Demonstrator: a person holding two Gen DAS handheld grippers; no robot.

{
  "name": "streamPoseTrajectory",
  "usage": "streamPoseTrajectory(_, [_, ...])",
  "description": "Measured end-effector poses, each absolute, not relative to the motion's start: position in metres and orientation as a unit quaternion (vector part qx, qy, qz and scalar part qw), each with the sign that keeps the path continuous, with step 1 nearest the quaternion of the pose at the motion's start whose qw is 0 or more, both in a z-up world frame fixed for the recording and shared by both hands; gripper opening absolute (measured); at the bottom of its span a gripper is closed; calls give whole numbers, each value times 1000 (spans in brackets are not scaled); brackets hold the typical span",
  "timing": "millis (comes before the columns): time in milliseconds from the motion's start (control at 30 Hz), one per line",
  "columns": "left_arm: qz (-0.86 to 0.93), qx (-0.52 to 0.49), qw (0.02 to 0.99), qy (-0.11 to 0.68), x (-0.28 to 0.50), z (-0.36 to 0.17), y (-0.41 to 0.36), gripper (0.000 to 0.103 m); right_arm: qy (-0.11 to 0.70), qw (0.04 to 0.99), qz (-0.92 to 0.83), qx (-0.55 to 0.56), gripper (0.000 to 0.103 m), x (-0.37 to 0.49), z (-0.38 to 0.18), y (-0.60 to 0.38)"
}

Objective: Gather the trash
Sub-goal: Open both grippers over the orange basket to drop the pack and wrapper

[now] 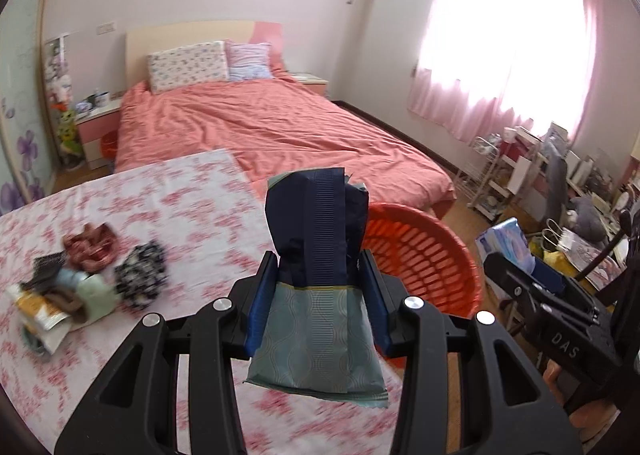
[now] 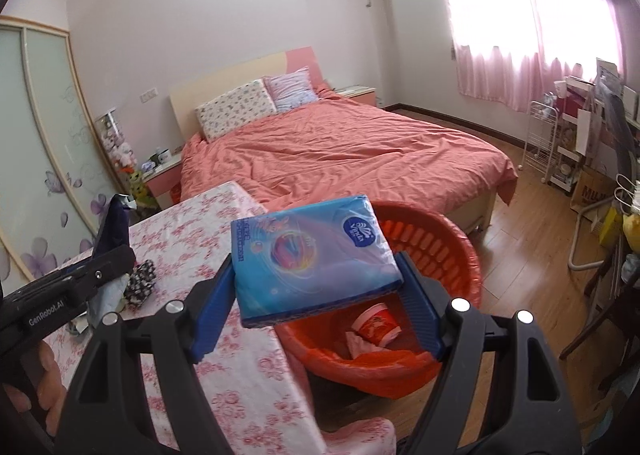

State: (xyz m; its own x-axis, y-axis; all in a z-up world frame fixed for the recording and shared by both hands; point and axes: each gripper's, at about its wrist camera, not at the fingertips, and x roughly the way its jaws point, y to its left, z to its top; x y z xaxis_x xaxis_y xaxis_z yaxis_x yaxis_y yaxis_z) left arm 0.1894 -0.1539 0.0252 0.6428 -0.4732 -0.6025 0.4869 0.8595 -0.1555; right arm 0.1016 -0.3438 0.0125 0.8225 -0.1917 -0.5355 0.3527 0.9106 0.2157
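Bedroom, floral table (image 2: pixel 240 355). Left gripper (image 1: pixel 320 291) pinched a wrapper (image 1: pixel 316 295); right gripper (image 2: pixel 316 295), jaws wide, clamped a tissue pack (image 2: pixel 312 259). Best let go right above the basket (image 2: pixel 448 251).

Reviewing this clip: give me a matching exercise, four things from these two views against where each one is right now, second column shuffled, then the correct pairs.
Things:
1. dark blue and green wrapper
2. blue tissue pack
3. red paper cup
4. black-and-white scrunchie

Places:
A. lying on the floral tablecloth
B. clamped in the right gripper
C. inside the red basket
D. clamped in the left gripper

Pairs: 1-D, 2-B, 3-C, 4-A
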Motion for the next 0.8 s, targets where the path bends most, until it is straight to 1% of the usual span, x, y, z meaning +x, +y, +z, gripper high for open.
streamPoseTrajectory(367, [-319, 47, 887, 330, 206, 15, -228, 43, 253, 934, -170, 188, 75, 114, 1, -394])
streamPoseTrajectory(567, [-332, 50, 872, 355, 223, -5, -249, 44, 249, 927, -174, 220, 75, 130, -7, -428])
streamPoseTrajectory(600, [-330, 49, 871, 361, 225, -8, -252, 46, 249, 925, -175, 227, 75, 135, -10, -434])
streamPoseTrajectory(667, [-319, 49, 871, 371, 232, -16, -253, 63, 251, 921, -173, 241, 77, 142, -16, -442])
streamPoseTrajectory(733, [-306, 52, 872, 377, 236, -22, -251, 69, 257, 918, -175, 248, 80, 150, -23, -447])
streamPoseTrajectory(800, [-296, 55, 872, 387, 238, -27, -248, 70, 264, 916, -180, 245, 82, 155, -27, -447])
